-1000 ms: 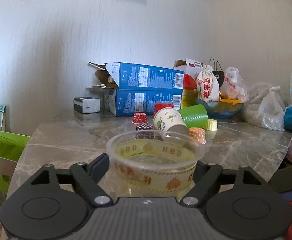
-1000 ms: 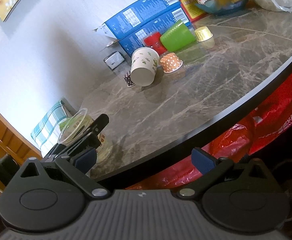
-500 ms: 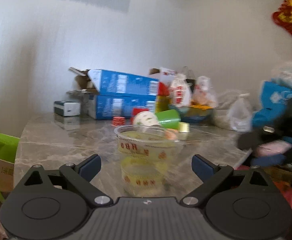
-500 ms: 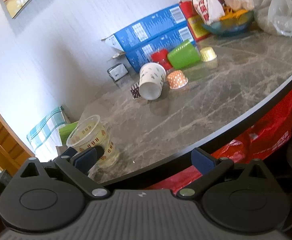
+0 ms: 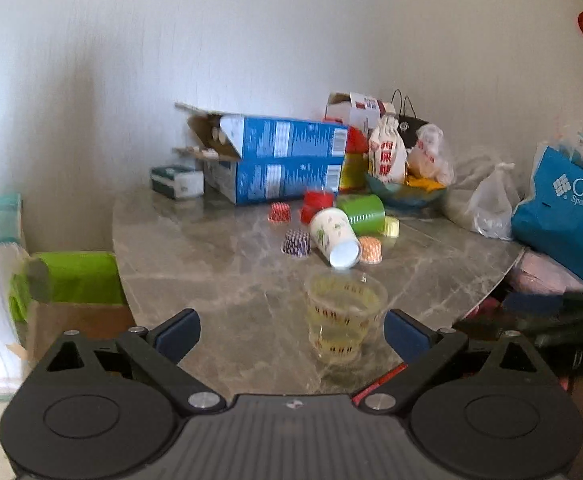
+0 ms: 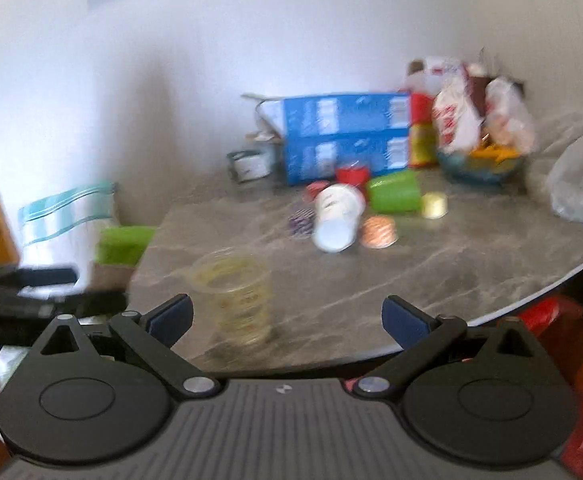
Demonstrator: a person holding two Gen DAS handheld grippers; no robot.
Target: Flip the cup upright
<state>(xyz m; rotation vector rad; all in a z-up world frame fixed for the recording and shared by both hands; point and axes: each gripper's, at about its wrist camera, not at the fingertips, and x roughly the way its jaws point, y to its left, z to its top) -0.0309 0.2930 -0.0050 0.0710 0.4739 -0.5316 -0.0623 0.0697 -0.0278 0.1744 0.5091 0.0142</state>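
Cup (image 5: 343, 316) – clear plastic, red print – stands upright, mouth up, on the table (image 5: 219, 272) near its front edge. Left tongs (image 5: 291, 330) are spread wide & hold nothing; the cup sits just ahead of them, right of centre, closer to the right finger (image 5: 401, 334) but w/ a visible gap, so not touching. Right tongs (image 6: 289, 318) are likewise wide apart & empty; in that view, which is blurred, the cup (image 6: 237, 296) shows near the left finger (image 6: 171, 318), whether it touches can't be told.

Further back, mid-table: a white paper cup (image 5: 333, 236) on its side, mouth toward the camera. Beside it are small patterned cupcake liners – purple (image 5: 296, 243) on its left, orange (image 5: 370, 249) on its right, red (image 5: 279, 213) behind. A green cup (image 5: 361, 208) lies on its side behind the paper cup, w/ a yellow liner (image 5: 390, 225) next to it & a red cup (image 5: 316, 204) on the other side.

At the wall: two blue boxes (image 5: 279, 164) stacked, the top one's flap open, w/ a small white box (image 5: 177, 181) to their left. Right of them a bowl (image 5: 401, 194) w/ bags in it, then a clear plastic bag (image 5: 487, 204) & a blue shopping bag (image 5: 567, 220) at the table's right end. Left of the table, lower down, a green box (image 5: 71, 278).
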